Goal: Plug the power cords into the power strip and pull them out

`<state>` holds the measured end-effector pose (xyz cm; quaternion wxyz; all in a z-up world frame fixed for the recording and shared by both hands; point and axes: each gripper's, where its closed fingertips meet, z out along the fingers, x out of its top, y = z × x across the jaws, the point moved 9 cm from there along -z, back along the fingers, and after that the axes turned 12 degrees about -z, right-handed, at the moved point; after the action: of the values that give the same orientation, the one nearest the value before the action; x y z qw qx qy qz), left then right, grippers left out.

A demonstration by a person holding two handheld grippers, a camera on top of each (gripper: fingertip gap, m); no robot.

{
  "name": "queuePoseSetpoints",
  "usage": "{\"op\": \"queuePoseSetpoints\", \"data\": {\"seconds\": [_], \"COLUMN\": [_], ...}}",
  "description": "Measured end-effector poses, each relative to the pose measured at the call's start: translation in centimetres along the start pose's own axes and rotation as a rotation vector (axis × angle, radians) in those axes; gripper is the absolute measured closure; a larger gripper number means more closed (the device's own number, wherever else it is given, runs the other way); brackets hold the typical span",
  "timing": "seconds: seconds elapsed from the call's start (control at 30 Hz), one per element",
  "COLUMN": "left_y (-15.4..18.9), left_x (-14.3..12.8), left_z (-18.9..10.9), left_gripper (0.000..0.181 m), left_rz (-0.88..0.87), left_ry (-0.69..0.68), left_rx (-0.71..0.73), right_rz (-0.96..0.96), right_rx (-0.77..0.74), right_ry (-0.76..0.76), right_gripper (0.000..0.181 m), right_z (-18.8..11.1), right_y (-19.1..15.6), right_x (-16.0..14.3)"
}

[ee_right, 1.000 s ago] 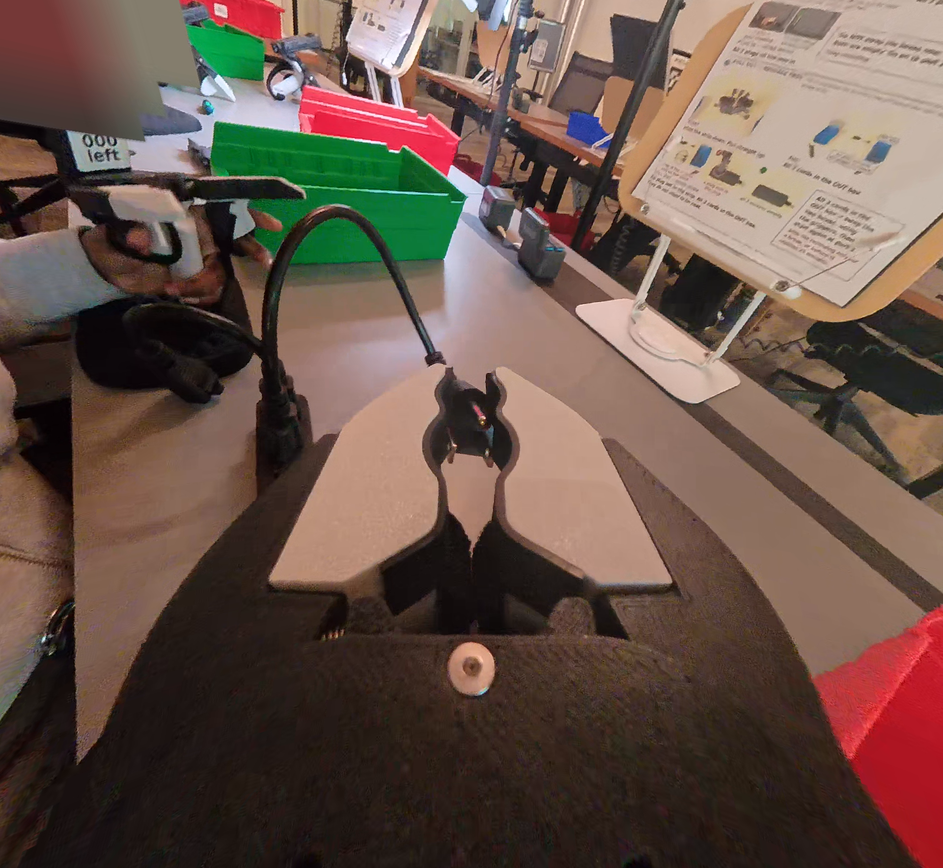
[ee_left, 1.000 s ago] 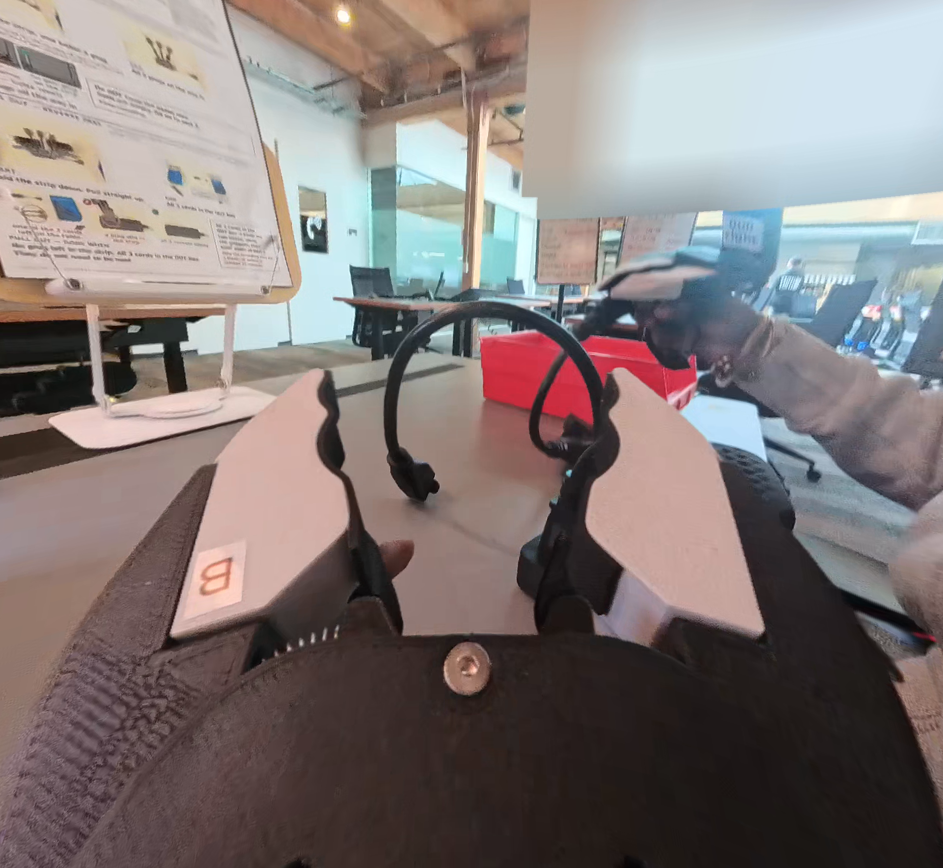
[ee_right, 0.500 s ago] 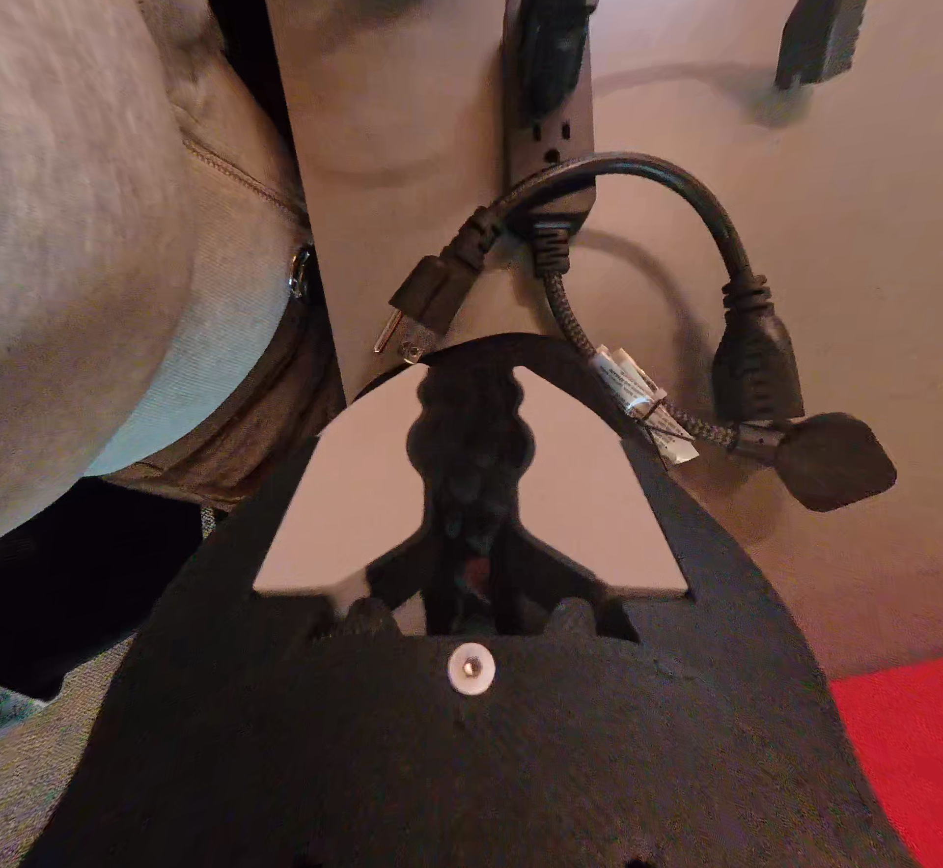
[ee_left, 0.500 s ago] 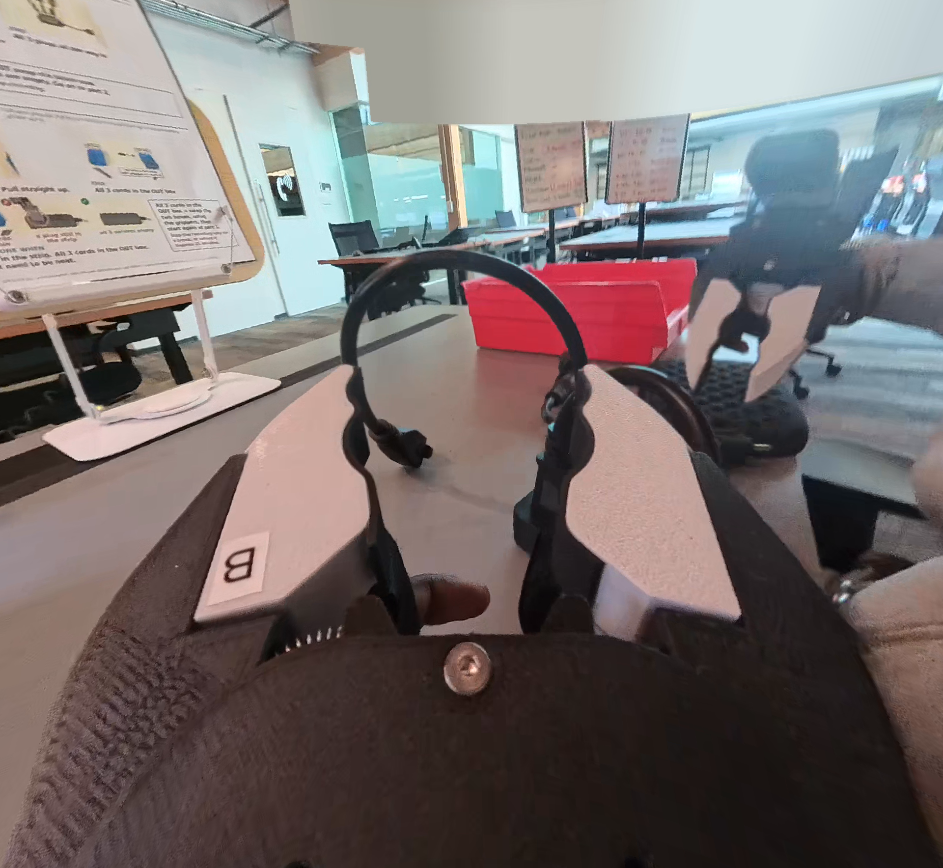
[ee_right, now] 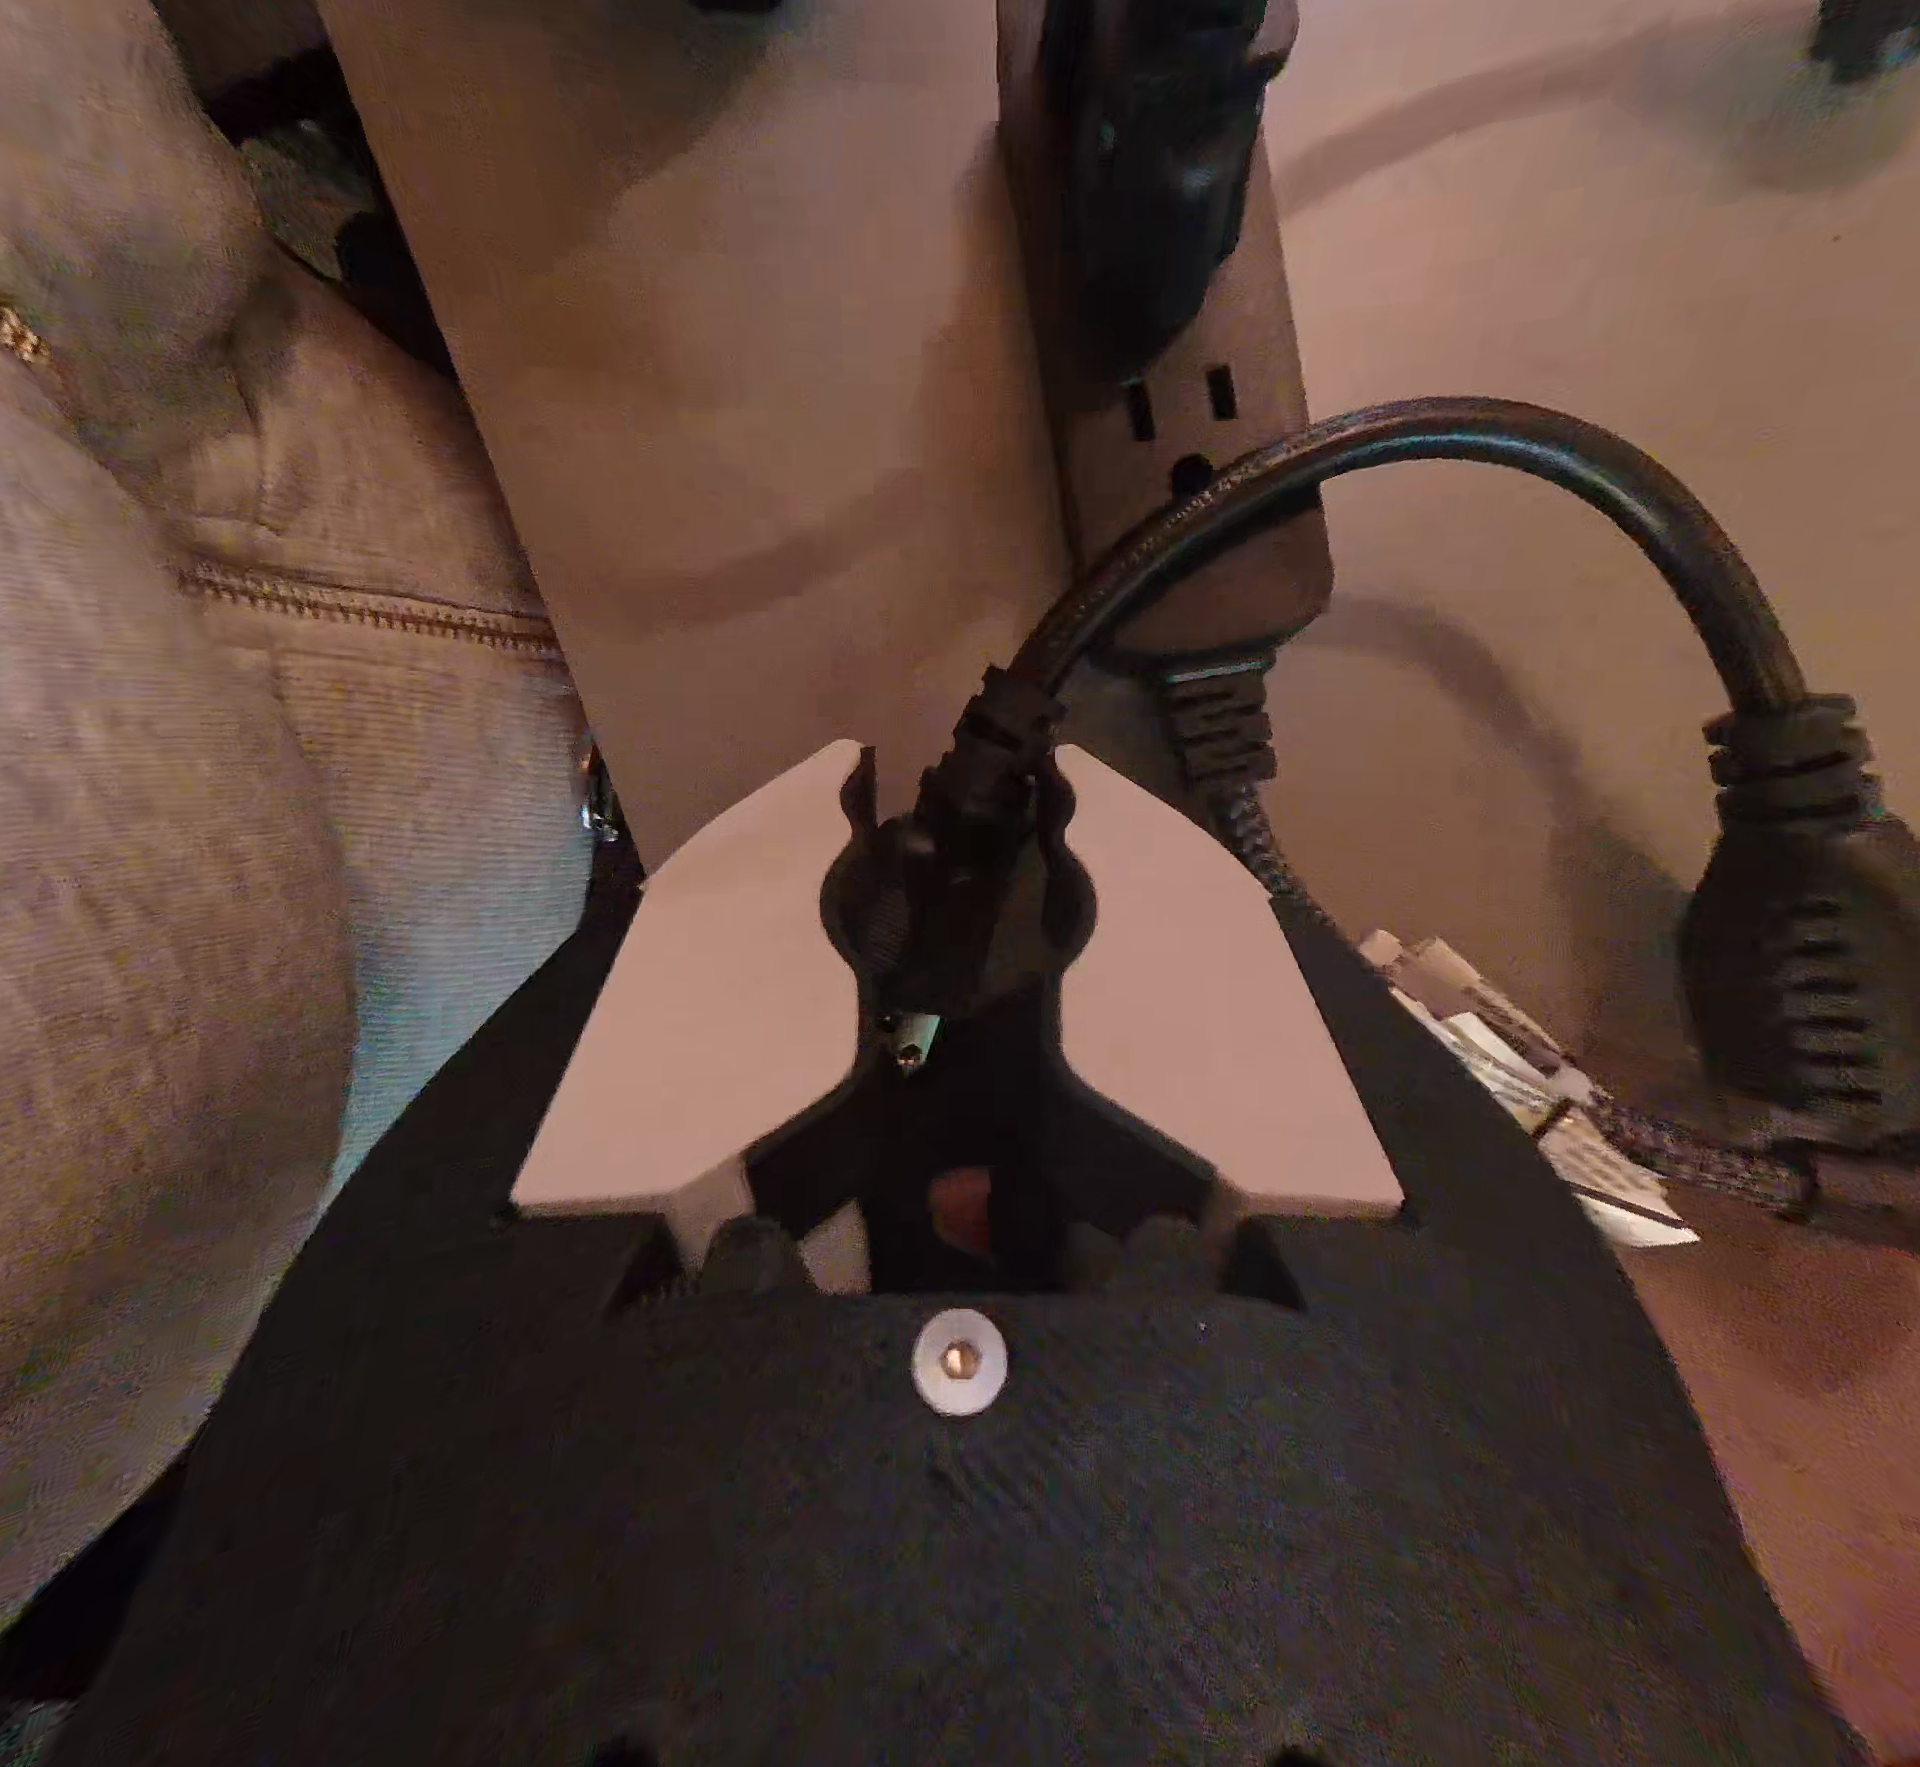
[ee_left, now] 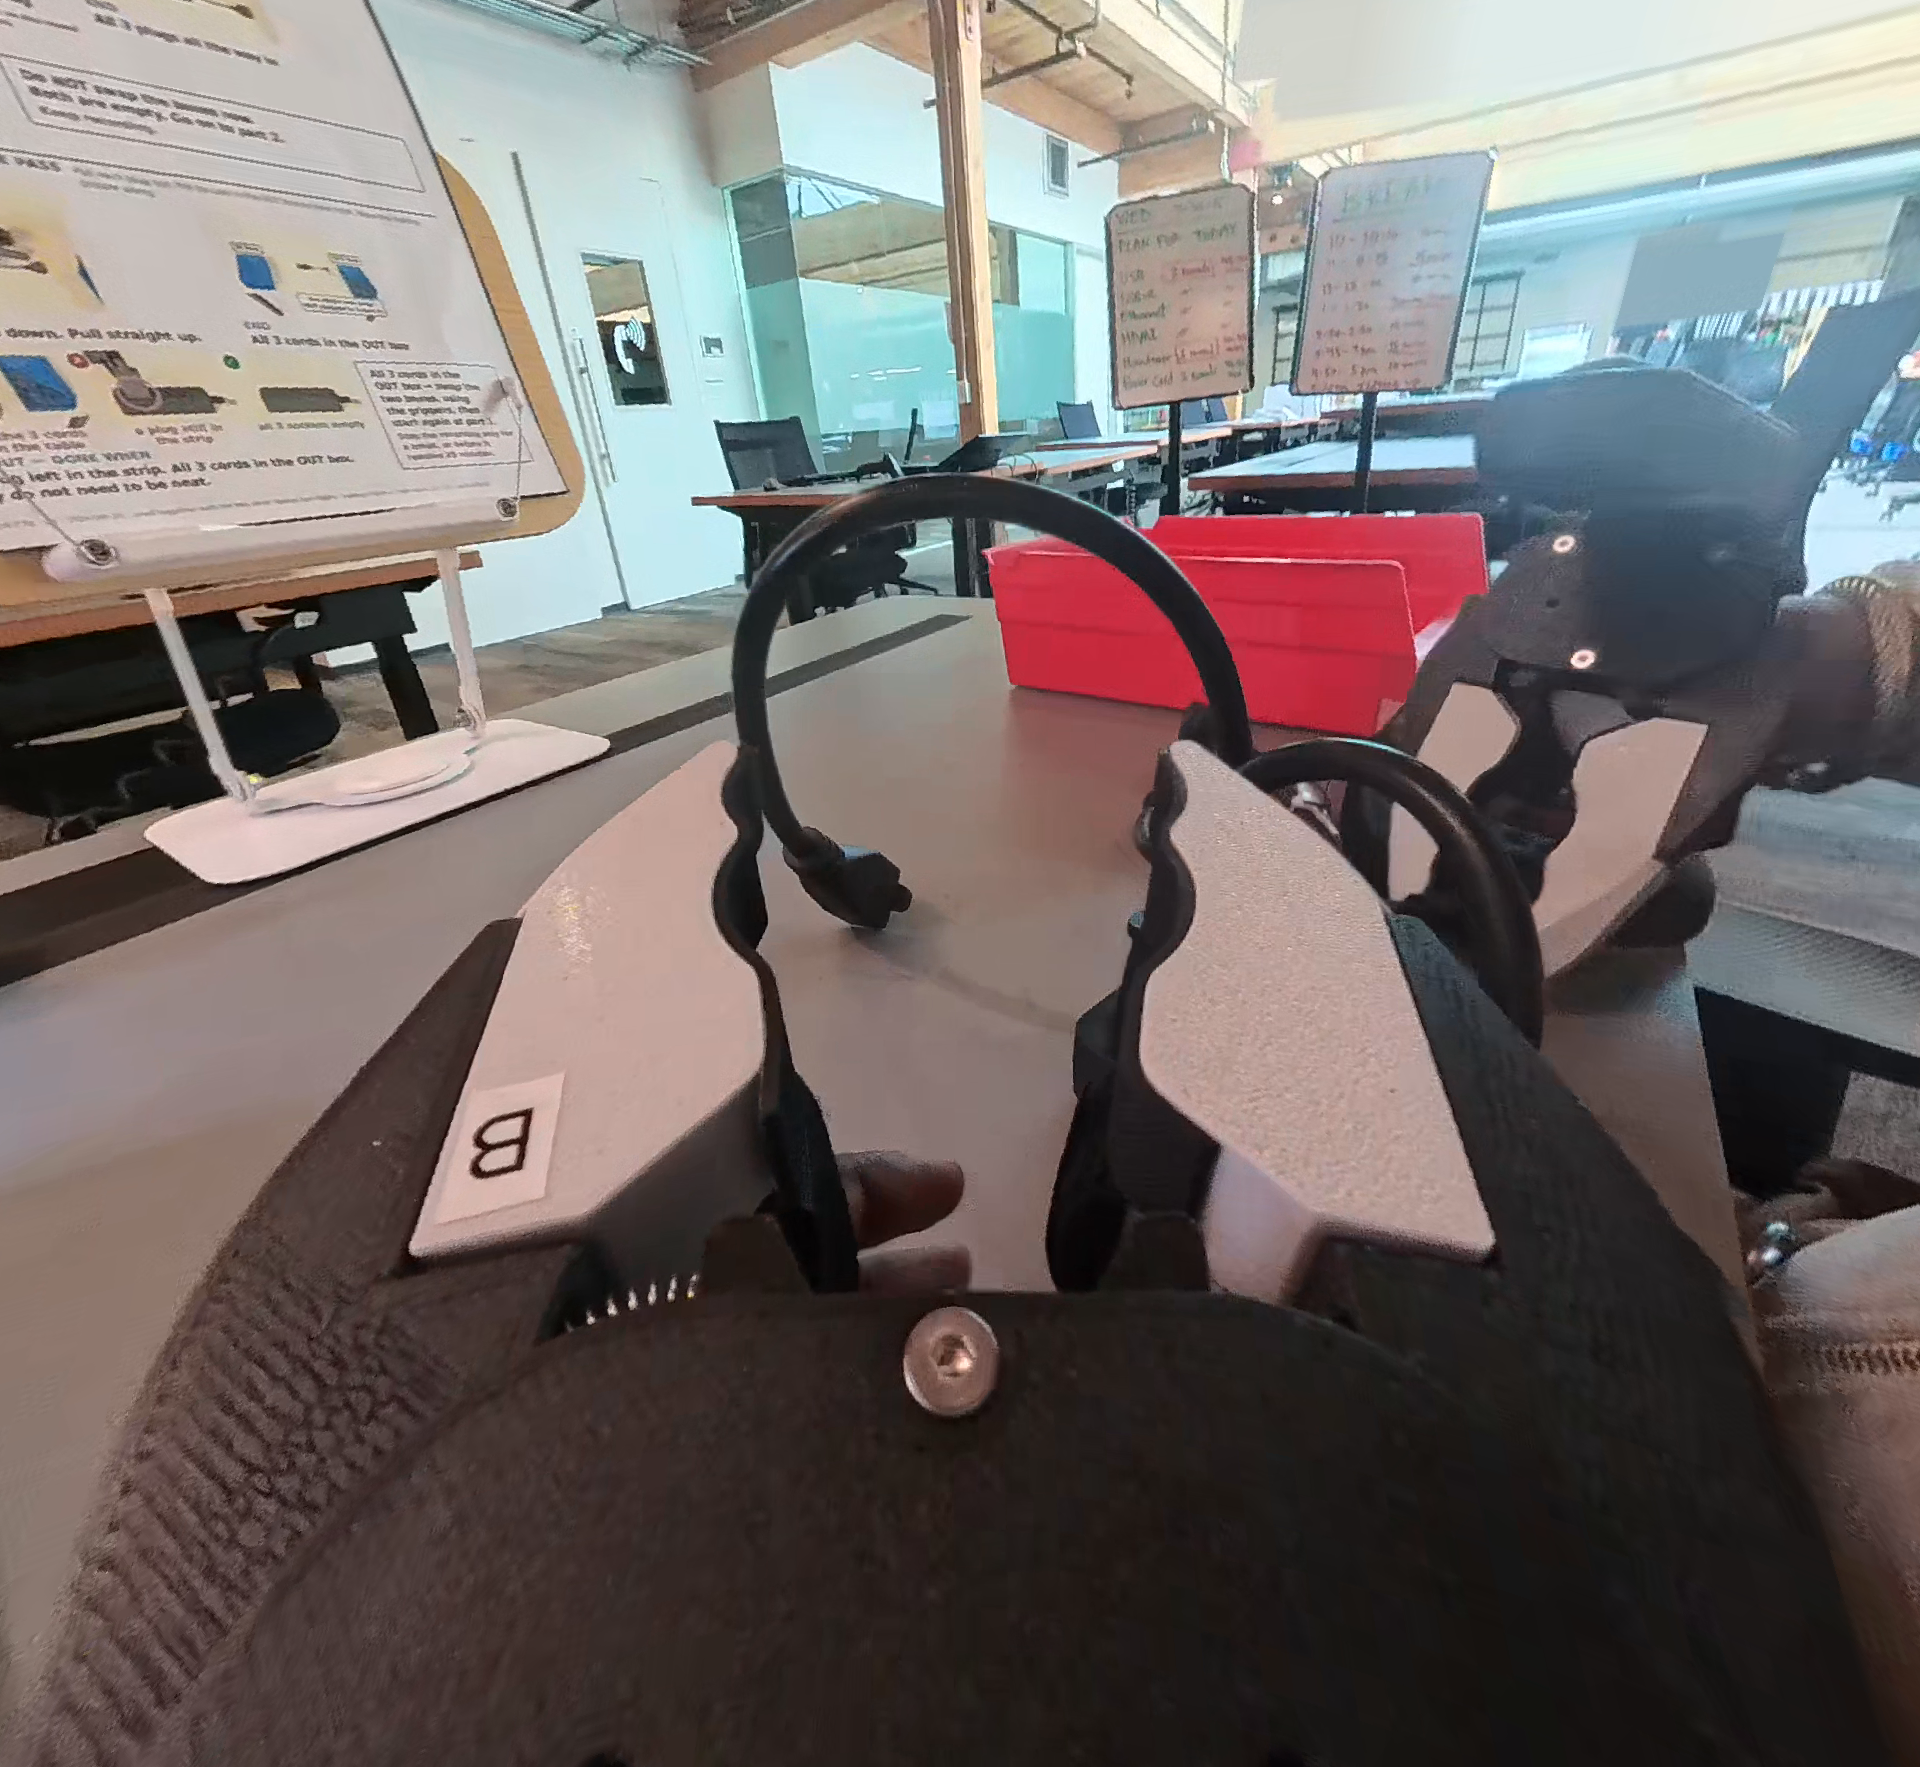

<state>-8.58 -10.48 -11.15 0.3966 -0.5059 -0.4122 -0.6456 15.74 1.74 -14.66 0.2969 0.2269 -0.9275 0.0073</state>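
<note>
A dark power strip [ee_right: 1174,429] lies on the grey table [ee_right: 779,315], near its edge. One black cord's plug [ee_right: 1143,107] stands in it. That cord arches up [ee_left: 987,512] and its free end [ee_left: 847,870] hangs just above the table. My right gripper [ee_right: 956,772] points down and is shut on the plug [ee_right: 951,886] of a second black cord. This cord loops over the strip's near end to its connector [ee_right: 1818,938] on the table. My left gripper [ee_left: 945,782] is open, with the strip [ee_left: 1096,1042] by its right finger. The right gripper [ee_left: 1507,865] shows beyond it.
A red bin [ee_left: 1195,626] stands behind the strip. An instruction board on a white stand [ee_left: 374,782] is at the far left. The strip's braided cable with white tags [ee_right: 1507,1073] runs to the right. The person's grey clothing [ee_right: 208,782] is past the table edge.
My right gripper turned from facing across the table to looking down. Half a second ago the plug lay ahead of its fingers at the table edge; now it sits between them. The left gripper stayed open.
</note>
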Motion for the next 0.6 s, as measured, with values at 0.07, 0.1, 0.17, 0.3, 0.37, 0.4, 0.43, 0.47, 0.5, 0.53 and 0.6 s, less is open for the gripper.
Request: {"op": "queuePoseSetpoints", "data": {"seconds": [0.07, 0.1, 0.17, 0.3, 0.37, 0.4, 0.43, 0.47, 0.5, 0.53, 0.6], "left_y": [-0.1, -0.2, -0.2, -0.1, 0.0, 0.0, 0.0, 0.0, 0.0, 0.0, 0.0], "left_x": [0.1, 0.1, 0.1, 0.0, 0.0, 0.0, 0.0, 0.0, 0.0, 0.0, 0.0], "left_z": [-0.1, -0.2, -0.2, -0.1, 0.0, 0.0, -0.1, -0.1, -0.1, -0.1, -0.1], "left_gripper": [0.11, 0.11, 0.11, 0.11, 0.11, 0.11, 0.11, 0.11, 0.11, 0.11, 0.11], "left_rz": [-0.017, -0.023, -0.029, -0.02, -0.015, -0.015, -0.014, -0.013, -0.013, -0.013, -0.011], "left_ry": [0.013, 0.015, 0.015, 0.003, 0.0, 0.0, 0.0, 0.001, 0.002, 0.001, -0.001], "left_rx": [-0.006, -0.011, -0.013, -0.02, -0.02, -0.021, -0.022, -0.023, -0.024, -0.025, -0.025], "right_rz": [-0.097, -0.142, -0.196, -0.246, -0.278, -0.291, -0.291, -0.282, -0.27, -0.254, -0.201], "right_rx": [-0.11, -0.183, -0.351, -0.674, -0.836, -0.924, -1.005, -1.072, -1.124, -1.16, -1.188], "right_ry": [0.023, 0.051, 0.117, 0.361, 0.402, 0.376, 0.33, 0.273, 0.206, 0.131, -0.005], "right_gripper": [0.152, 0.153, 0.158, 0.159, 0.16, 0.16, 0.16, 0.16, 0.16, 0.16, 0.159], "right_z": [-1.0, -2.0, -4.8, -12.0, -14.8, -16.0, -17.0, -17.8, -18.5, -19.1, -19.6], "right_y": [0.7, 1.2, 2.8, 5.4, 6.4, 6.9, 7.4, 7.8, 8.2, 8.5, 9.2], "right_x": [0.5, 0.9, 1.6, 2.8, 2.6, 2.2, 1.7, 1.0, 0.1, -1.0, -3.4]}}
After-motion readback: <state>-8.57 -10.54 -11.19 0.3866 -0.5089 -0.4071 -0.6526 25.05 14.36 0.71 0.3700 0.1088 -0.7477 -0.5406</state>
